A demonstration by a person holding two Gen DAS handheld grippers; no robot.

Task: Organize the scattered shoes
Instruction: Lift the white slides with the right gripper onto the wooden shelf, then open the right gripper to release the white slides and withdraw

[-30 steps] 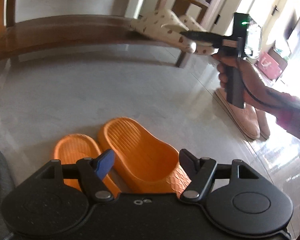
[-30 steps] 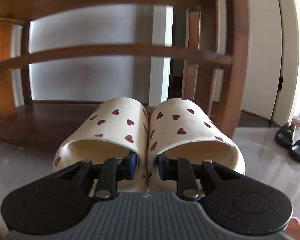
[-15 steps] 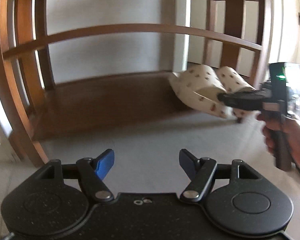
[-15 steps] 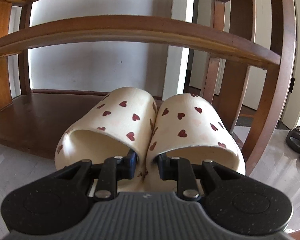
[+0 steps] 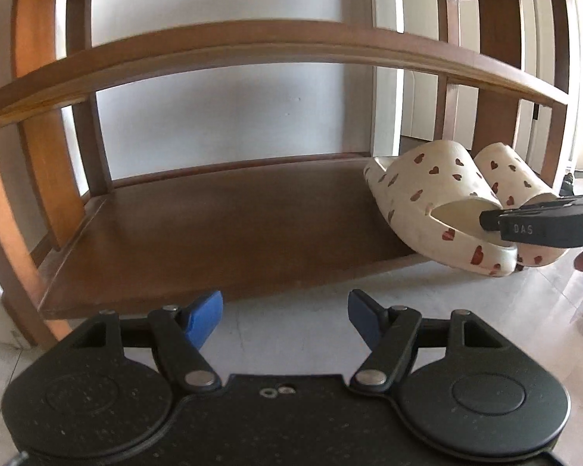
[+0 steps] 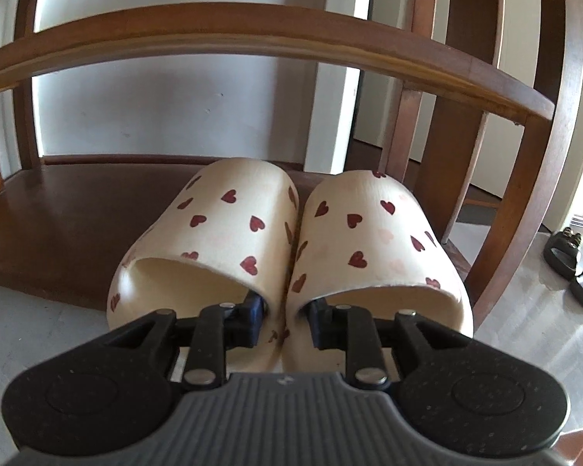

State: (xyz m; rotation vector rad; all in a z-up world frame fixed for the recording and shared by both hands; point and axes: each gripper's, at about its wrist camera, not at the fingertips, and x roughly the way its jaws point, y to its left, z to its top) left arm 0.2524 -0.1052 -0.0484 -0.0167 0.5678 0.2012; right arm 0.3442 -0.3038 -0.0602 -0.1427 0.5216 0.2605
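A pair of cream slippers with red hearts (image 6: pixel 233 225) lies side by side, toes on the right end of the wooden rack's bottom shelf (image 6: pixel 58 213), heels tilted out over its front edge. My right gripper (image 6: pixel 285 310) has one finger inside each slipper, with their touching inner walls pinched between the pads. Its jaws are opening slightly. In the left wrist view the same slippers (image 5: pixel 427 194) show at the right, the right gripper's black body (image 5: pixel 540 225) behind their heels. My left gripper (image 5: pixel 285 306) hangs open and empty above the floor, before the shelf (image 5: pixel 213 225).
The left and middle of the bottom shelf are bare wood. A middle shelf board (image 5: pixel 252 46) runs low overhead, with upright posts at both ends. A pair of black sandals (image 6: pixel 567 248) lies on the pale floor right of the rack.
The left wrist view swung from orange slippers on the floor to face the rack's bottom shelf. The right gripper carried the heart slippers further onto the shelf, and its fingers stand slightly wider.
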